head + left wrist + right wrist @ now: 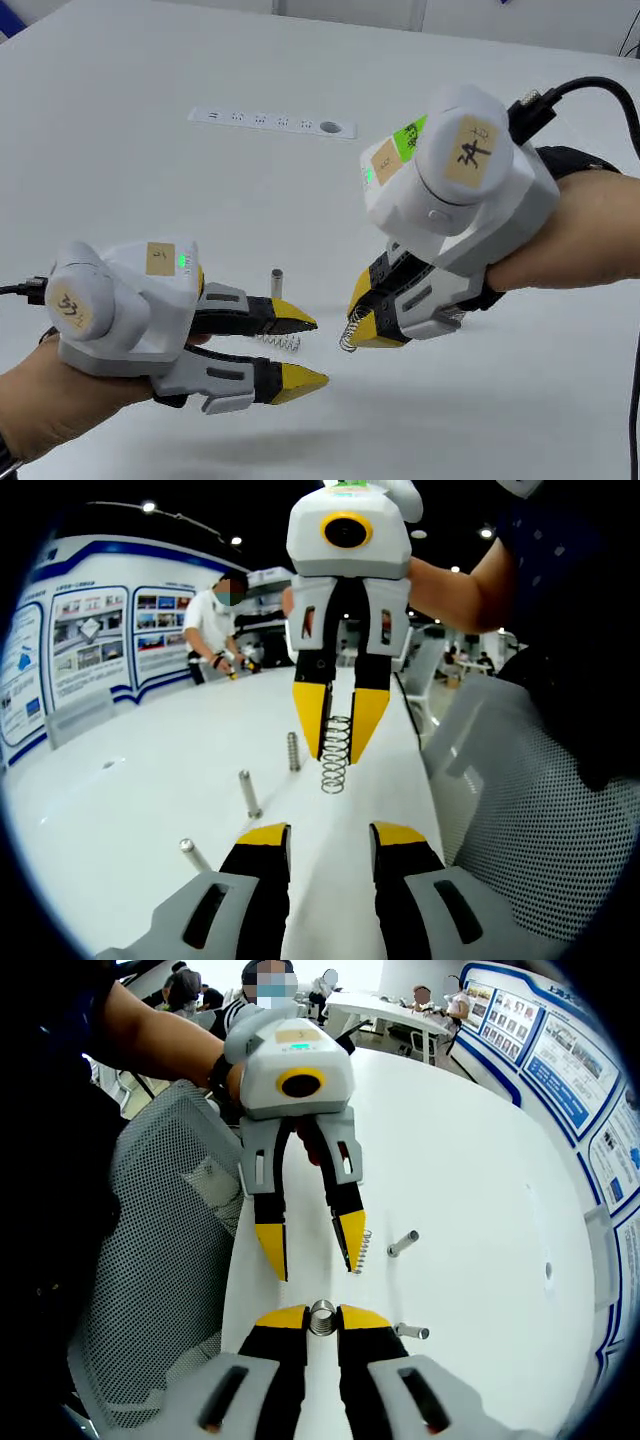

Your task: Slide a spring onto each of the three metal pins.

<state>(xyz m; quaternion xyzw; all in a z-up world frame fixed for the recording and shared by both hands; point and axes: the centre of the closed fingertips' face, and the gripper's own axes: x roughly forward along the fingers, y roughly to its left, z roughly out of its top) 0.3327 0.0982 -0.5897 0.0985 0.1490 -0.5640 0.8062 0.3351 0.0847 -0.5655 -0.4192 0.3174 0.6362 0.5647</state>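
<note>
Head view: two grippers are over a white table [150, 220]. The left gripper [308, 350], low at the left, has its jaws spread wide with nothing between them. The right gripper [366, 332], higher at the right, points down and pinches one spring [349, 330] between its yellow tips. A second spring [280, 342] lies on the table just beside the left gripper's tips. One pin [277, 281] stands upright a little beyond it. One power strip [275, 122] lies farther back.

Left gripper view: this gripper's two jaws rise apart from the bottom. The right gripper hangs ahead, its tips pressed on the spring, whose lower coils reach below them. To the left are two bare pins [247, 792] [190, 852] and, beyond them, the second spring. I cannot tell whether it lies flat or stands.

Right gripper view: this gripper's jaws are closed on the spring, seen end-on as a small ring. The left gripper faces the camera with its jaws open. The second spring is just beside one of its tips, and two pins are to the right.
</note>
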